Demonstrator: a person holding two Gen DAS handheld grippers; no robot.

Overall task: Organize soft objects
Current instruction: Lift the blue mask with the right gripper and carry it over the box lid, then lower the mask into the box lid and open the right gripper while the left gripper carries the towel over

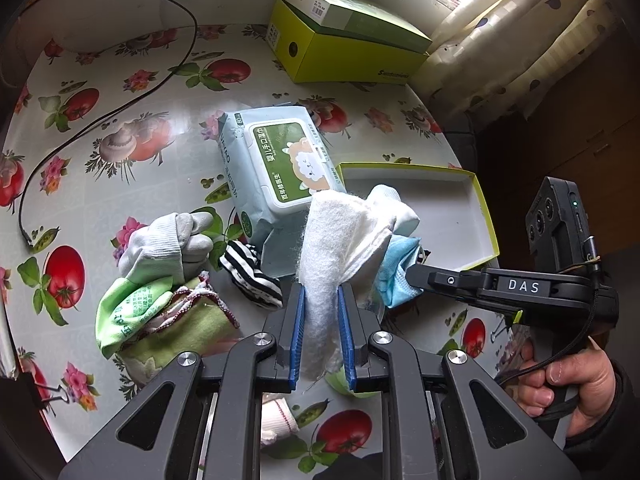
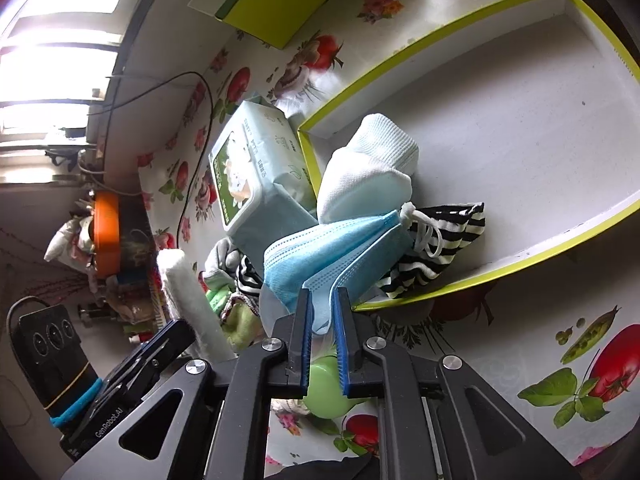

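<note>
Left wrist view: left gripper (image 1: 322, 300) clamps white fluffy cloth (image 1: 332, 240) rising between its jaws; right gripper (image 2: 322, 304) pinches blue face mask (image 2: 320, 256), box lid (image 2: 520, 140) just ahead.

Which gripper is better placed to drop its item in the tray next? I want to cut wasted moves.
Right, probably. The right gripper grips the blue mask right at the tray edge. The left gripper holds the white cloth farther from it.

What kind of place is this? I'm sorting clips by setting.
Probably a home, at a table by a window: glossy fruit-and-flower tablecloth, spotted cream curtain, pale blue baby-wipes pack.
</note>
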